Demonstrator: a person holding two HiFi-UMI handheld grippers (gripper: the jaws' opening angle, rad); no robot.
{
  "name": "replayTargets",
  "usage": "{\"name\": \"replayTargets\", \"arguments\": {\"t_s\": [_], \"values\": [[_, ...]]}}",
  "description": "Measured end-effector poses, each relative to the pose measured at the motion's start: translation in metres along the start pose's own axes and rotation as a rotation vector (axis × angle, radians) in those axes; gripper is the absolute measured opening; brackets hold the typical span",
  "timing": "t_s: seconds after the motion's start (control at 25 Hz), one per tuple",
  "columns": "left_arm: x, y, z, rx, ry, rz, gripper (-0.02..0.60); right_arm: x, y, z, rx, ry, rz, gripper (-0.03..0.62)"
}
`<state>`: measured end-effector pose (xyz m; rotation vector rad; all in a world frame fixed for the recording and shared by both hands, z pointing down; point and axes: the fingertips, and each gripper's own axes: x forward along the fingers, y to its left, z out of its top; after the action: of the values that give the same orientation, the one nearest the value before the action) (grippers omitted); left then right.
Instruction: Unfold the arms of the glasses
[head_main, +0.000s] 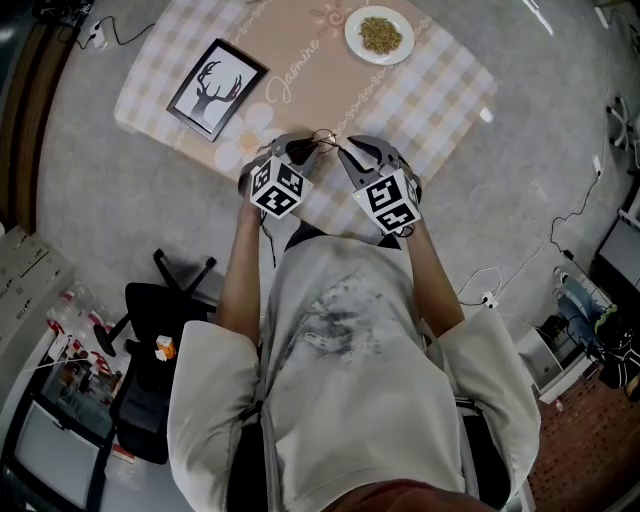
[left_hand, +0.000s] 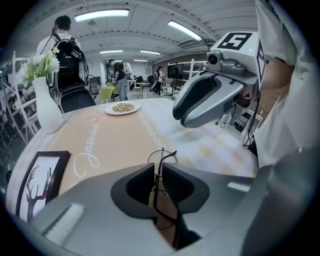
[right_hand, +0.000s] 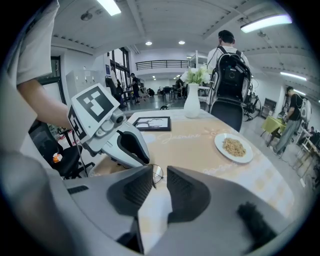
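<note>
The thin black wire glasses (head_main: 323, 138) hang just above the near edge of the table, between my two grippers. In the left gripper view they (left_hand: 163, 156) stand edge-on in the narrow slot of my left gripper (left_hand: 158, 172), which is shut on the frame. Part of a rim and an arm stick up past the fingertips. My right gripper (right_hand: 160, 182) is open with nothing between its pads; one lens (right_hand: 156, 175) shows just beyond its left fingertip. In the head view the left gripper (head_main: 305, 148) and right gripper (head_main: 350, 152) point toward each other, close together.
The table carries a checked cloth (head_main: 440, 90), a framed deer picture (head_main: 216, 88) at far left, a plate of food (head_main: 379, 35) at the far side and a white vase (left_hand: 46, 107) with flowers. A black chair (head_main: 150, 300) stands to my left. People stand beyond the table.
</note>
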<state>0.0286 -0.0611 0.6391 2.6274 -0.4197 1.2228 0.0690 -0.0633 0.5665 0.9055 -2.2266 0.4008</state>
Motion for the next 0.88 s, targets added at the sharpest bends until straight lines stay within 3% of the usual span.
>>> {"name": "replayTargets", "arguments": {"t_s": [0.48,0.64,0.88], "values": [[0.002,-0.003,-0.002,-0.016,-0.012,-0.016,0.02,0.012,-0.006,0.0,-0.013,0.012,0.009,0.089],[0.0,-0.008,-0.001,-0.012,-0.023,-0.053,0.015,0.018,-0.007,0.003,-0.026,0.008,0.016,0.021],[-0.001,-0.013,-0.001,-0.003,-0.034,-0.087,0.014,0.032,-0.002,0.001,-0.057,0.041,0.066,0.015]]}}
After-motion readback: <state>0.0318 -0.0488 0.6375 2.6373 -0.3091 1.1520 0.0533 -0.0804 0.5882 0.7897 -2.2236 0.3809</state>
